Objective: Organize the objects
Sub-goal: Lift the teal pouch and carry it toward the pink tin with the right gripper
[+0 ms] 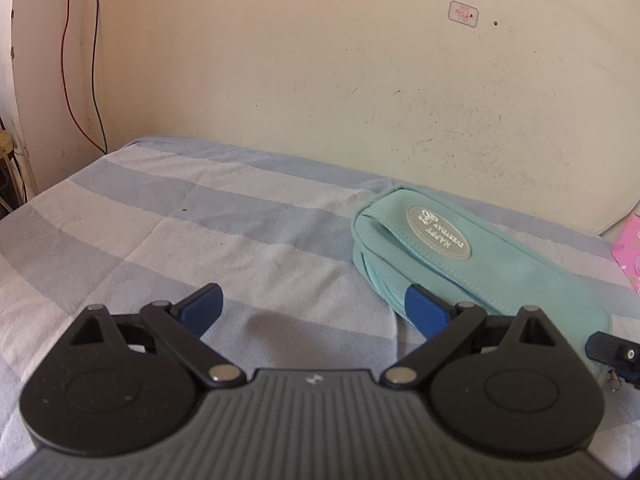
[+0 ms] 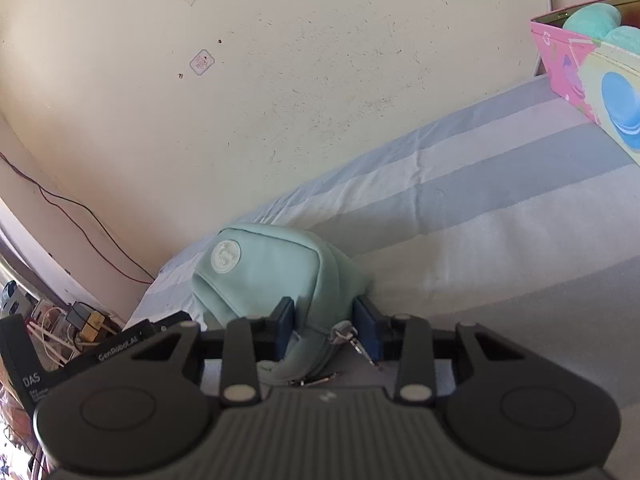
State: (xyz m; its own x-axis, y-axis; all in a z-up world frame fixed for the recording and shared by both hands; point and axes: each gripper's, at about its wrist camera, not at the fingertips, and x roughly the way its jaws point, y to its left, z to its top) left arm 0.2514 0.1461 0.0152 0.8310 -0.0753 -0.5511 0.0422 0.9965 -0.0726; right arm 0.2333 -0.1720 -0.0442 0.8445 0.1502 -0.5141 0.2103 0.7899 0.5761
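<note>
1. My right claw (image 2: pixel 326 324) bites only the near zipper end of the soft mint-green fabric pouch with the round white badge (image 2: pixel 272 280). If I lift, I expect the long body to sag and slip free.
2. The pink patterned box (image 2: pixel 568 76) sits at upper right, well apart from the pouch.
3. My right claw is clenched on the pouch, which lies on the blue-striped bedsheet (image 2: pixel 480 208) at lower centre.
4. My left claw (image 1: pixel 314 312) is spread wide, holding nothing.
</note>
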